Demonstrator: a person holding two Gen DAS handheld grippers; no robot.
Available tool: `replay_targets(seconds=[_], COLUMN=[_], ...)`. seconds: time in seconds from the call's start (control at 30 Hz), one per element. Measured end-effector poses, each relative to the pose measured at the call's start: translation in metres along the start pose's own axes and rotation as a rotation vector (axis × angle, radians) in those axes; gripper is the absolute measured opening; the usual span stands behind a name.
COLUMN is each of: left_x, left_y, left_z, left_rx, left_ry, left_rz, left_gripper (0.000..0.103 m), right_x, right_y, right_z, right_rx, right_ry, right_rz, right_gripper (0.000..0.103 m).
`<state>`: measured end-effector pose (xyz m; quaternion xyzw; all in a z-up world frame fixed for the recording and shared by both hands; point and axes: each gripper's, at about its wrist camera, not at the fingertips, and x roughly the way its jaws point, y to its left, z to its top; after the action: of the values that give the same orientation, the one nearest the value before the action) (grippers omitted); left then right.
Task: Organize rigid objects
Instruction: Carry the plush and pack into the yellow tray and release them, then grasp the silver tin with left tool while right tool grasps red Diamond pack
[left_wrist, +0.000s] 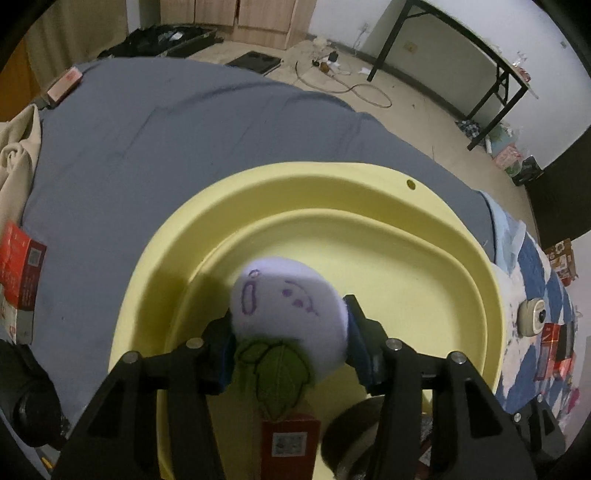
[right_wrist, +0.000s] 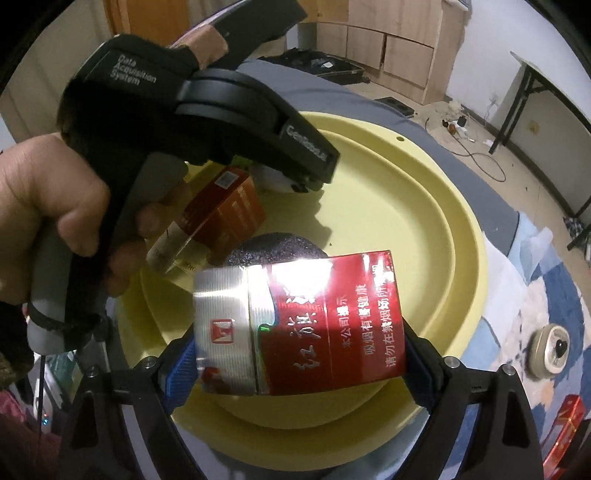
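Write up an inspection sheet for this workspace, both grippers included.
Surface: grey-blue bedsheet, patterned quilt at one side.
Job's things: yellow basin on the sheet; inside it a red box and a dark round object.
Clutter: red boxes on the sheet, a pink box at the far edge, a small round beige device on the quilt.
Grippers: left gripper shut on a white plush toy over the basin; right gripper shut on a red cigarette pack.
Cables: a cord looped on the floor.
Surroundings: black-legged table, wooden cabinets.
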<state>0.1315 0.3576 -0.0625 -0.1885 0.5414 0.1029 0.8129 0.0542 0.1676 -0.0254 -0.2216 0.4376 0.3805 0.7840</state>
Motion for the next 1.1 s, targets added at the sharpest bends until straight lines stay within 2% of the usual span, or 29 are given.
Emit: replay_targets(seconds=[0.07, 0.1, 0.17, 0.27, 0.47, 0.63, 0.8, 0.93, 1.0, 1.1], left_x=[-0.003, -0.006, -0.015, -0.040, -0.093, -0.135, -0.163, -0.162, -0.153, -0.146], left_y=[0.002, 0.002, 0.001, -0.005, -0.049, -0.119, -0.189, -0.229, -0.242, -0.259], left_z=[-0.003, -0.003, 0.000, -0.001, -0.010, -0.037, -0.086, -0.124, -0.137, -0.143], left_rx=[-0.022, -0.027, -0.036, -0.033, 0.019, 0.091, 0.163, 0.192, 0.224, 0.308], left_ry=[0.009, 0.006, -0.025, -0.077, -0.150, -0.189, -0.196, -0.197, -0.183, -0.172], left_rz=[0.005, -0.008, -0.019, -0.025, -0.038, -0.109, -0.189, -0.223, -0.212, -0.153], left_gripper=[0.074, 0.077, 0.094, 0.101, 0.103, 0.103, 0.103, 0.103, 0.103, 0.103], right_x=[-0.002, -0.002, -0.005, -0.020, -0.077, -0.149, -0.224, -0.265, -0.280, -0.294], right_y=[0.001, 0.001, 0.000, -0.001, -0.015, -0.050, -0.106, -0.151, -0.167, -0.192], right_z=[-0.005, -0.004, -0.003, -0.007, -0.033, -0.079, -0.153, -0.217, -0.249, -0.286], right_rx=[0.003, 0.006, 0.012, 0.019, 0.092, 0.243, 0.375, 0.499, 0.570, 0.660], right_ry=[0.000, -0.002, -0.011, -0.024, -0.096, -0.175, -0.213, -0.210, -0.201, -0.194], right_rz=[0.008, 0.010, 0.014, 0.022, 0.014, -0.028, -0.151, -0.234, -0.278, -0.322], right_gripper=[0.093, 0.095, 0.098, 0.102, 0.103, 0.103, 0.103, 0.103, 0.103, 0.103])
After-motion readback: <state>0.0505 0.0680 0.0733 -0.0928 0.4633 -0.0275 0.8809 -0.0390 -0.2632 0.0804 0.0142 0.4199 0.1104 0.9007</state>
